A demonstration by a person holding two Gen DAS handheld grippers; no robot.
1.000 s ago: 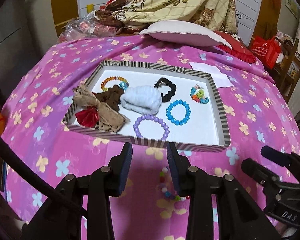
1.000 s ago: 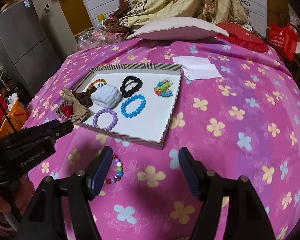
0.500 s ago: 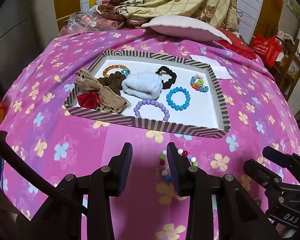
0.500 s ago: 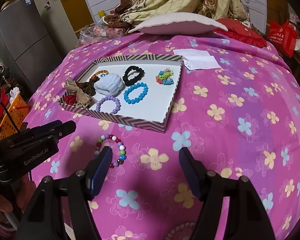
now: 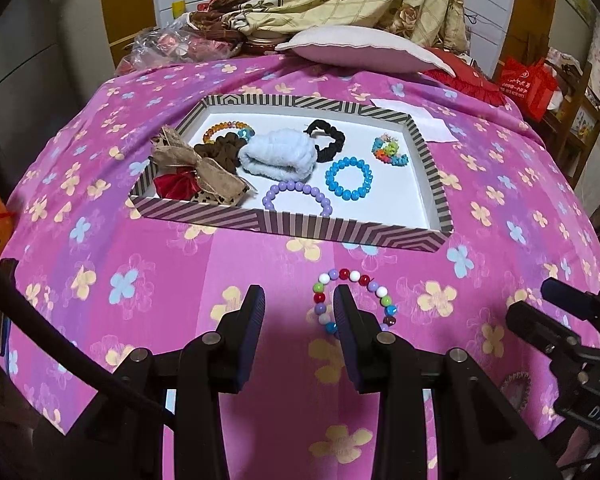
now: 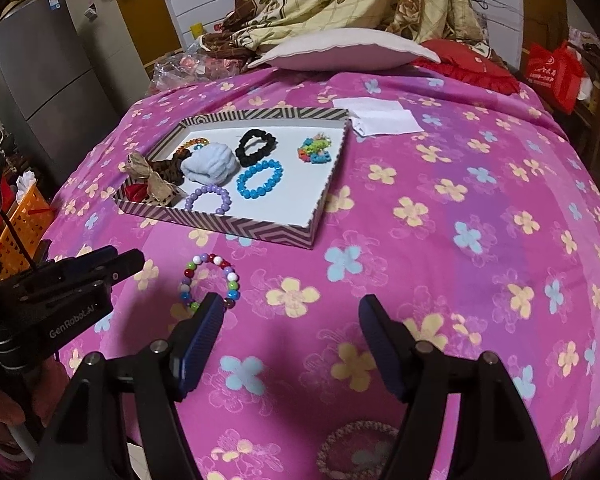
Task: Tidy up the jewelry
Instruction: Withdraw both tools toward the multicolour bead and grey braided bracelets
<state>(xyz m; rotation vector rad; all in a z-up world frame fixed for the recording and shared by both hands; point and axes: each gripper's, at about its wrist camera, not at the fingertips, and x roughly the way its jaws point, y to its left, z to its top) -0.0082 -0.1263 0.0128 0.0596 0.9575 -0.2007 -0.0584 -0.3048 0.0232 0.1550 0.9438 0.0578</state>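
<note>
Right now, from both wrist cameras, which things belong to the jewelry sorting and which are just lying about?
Part of the job:
- multicolored bead bracelet, on the cloth outside the tray
- striped tray
- purple bracelet, blue bracelet, black scrunchie in the tray
- left gripper, right gripper, both open

Lying about:
- white pillow
- white paper
- red bag

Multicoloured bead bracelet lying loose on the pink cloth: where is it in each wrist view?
Left wrist: multicoloured bead bracelet low centre-right, partly behind the left gripper's right finger.
Right wrist: bracelet lower left, by the right gripper's left fingertip.
Shared landmark: striped cardboard tray, just beyond it.
</note>
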